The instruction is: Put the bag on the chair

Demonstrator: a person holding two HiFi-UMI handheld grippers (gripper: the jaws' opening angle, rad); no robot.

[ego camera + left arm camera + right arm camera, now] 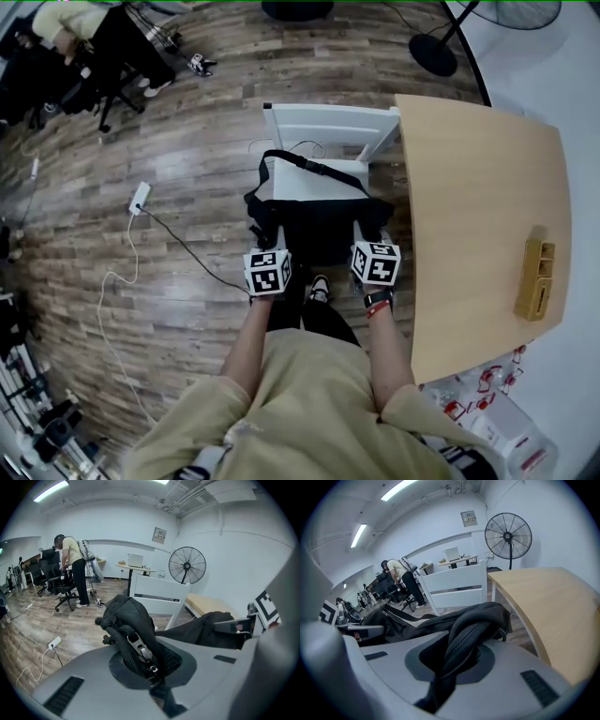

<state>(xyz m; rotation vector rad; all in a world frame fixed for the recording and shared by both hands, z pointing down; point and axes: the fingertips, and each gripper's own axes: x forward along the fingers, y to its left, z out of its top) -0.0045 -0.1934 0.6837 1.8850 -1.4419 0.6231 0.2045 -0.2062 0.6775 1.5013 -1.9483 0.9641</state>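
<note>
Holding the black bag (pixel 319 225) right over the front of the white chair (pixel 330 125), so I'd call this mostly done but not finished. The left gripper (pixel 275 239) is clenched on a bunched-up end of the bag, with thick cord and a metal zip pull (pixel 139 645) squeezed right between its jaws. The right gripper (pixel 364 234) is clamped on the other end, biting down on a fold with a chunky zipper (pixel 461 644) running through it. From the head view the bag hangs stretched between the two, covering the front of the seat. I honestly can't tell whether its bottom is already resting on the seat or just above it. What's left, as I read it: settle it fully on the seat and let go with both. The bag itself looks soft and floppy, dark fabric that sags in the middle. Its shoulder strap (pixel 314 167) is draped loosely across the seat toward the backrest. The wooden table (pixel 487 187) sits just beside the chair on the right.
</note>
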